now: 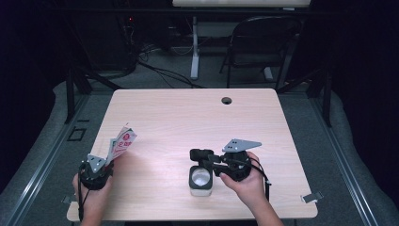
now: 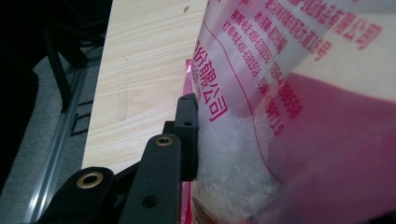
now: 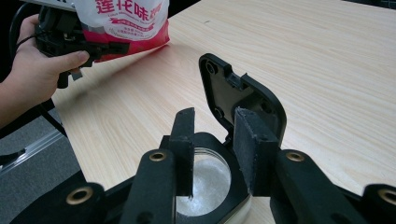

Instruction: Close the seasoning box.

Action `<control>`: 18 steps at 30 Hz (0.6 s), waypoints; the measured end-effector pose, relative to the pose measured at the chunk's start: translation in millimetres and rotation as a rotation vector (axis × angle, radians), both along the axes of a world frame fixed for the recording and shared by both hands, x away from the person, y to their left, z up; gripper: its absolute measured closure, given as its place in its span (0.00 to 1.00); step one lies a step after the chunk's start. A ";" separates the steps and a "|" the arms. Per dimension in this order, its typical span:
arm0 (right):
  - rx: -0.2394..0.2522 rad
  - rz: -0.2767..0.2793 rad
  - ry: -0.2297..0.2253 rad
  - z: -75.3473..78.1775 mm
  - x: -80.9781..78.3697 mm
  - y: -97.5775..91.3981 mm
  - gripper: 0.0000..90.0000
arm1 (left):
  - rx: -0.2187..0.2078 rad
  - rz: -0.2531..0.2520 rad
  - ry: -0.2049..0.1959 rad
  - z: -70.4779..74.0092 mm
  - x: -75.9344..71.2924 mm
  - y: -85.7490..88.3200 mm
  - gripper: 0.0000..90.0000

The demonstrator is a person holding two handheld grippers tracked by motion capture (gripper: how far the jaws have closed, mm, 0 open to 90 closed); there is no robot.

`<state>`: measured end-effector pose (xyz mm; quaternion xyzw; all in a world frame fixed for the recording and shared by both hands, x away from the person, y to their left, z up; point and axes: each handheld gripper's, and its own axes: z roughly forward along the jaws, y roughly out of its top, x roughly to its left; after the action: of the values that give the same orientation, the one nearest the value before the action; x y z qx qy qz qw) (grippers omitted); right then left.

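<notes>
While the person's hands are working at the near edge of the table (image 1: 188, 108), the scene is showing a step between filling and closing a seasoning jar. Nearest the viewer, the right gripper (image 1: 203, 155) is hovering over the jar (image 1: 201, 181), a small clear container with a black collar that is standing near the table's front edge, right of centre. In the right gripper view its two jaws are standing apart above the jar's mouth, gripping nothing, and white granules (image 3: 205, 184) are lying inside. The hinged lid (image 3: 243, 100) is standing upright, tipped back just beyond the jaws. To the left, the left gripper (image 1: 109, 162) is holding a bag (image 1: 121, 141) of white crystals, printed in red and pink, tilted upward and well apart from the jar; the left gripper view is showing one black jaw pressing into the bag's (image 2: 299, 112) clear side, so the jaws are clamped on it. Farther off, the tabletop is lying bare up to a round cable hole (image 1: 227, 100), and a folding chair (image 1: 263, 42) is standing behind the table. Judging from this layout, pouring is either pending or finished; the next move is calling either for bringing the bag's mouth over the jar or for pushing the lid down with the right jaws.
</notes>
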<state>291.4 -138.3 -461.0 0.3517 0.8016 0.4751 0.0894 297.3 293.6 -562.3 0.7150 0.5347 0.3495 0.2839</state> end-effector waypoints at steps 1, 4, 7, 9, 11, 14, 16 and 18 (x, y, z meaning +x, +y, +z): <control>-0.005 -0.001 0.000 0.1 -0.1 0.1 0.77 | 0.007 -0.001 0.005 -0.5 0.2 -0.8 0.84; -0.006 0.000 -0.001 0.3 -0.3 0.1 0.77 | 0.020 -0.005 0.013 -2.6 1.1 -2.3 0.84; -0.003 -0.002 -0.002 0.2 -0.3 -0.1 0.77 | 0.018 -0.007 0.017 -4.0 1.5 -2.5 0.84; -0.002 -0.002 -0.003 0.1 -0.1 -0.4 0.77 | 0.015 -0.008 0.021 -4.0 1.6 -1.9 0.84; -0.002 -0.002 -0.003 0.2 -0.2 -0.4 0.77 | 0.014 -0.011 0.024 -4.4 1.7 -1.5 0.84; -0.002 -0.002 -0.004 0.4 -0.4 -0.2 0.77 | 0.017 -0.014 0.028 -4.7 1.7 -1.8 0.83; -0.003 -0.003 -0.005 0.6 -0.3 -0.4 0.77 | 0.025 -0.020 0.033 -4.9 1.4 -2.7 0.83; -0.003 -0.004 -0.005 0.6 -0.4 -0.4 0.77 | 0.035 -0.025 0.036 -4.9 1.2 -3.4 0.83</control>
<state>291.0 -138.7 -460.4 0.3521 0.8012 0.4748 0.0928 298.6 290.2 -567.2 0.7327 0.5246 0.3423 0.2663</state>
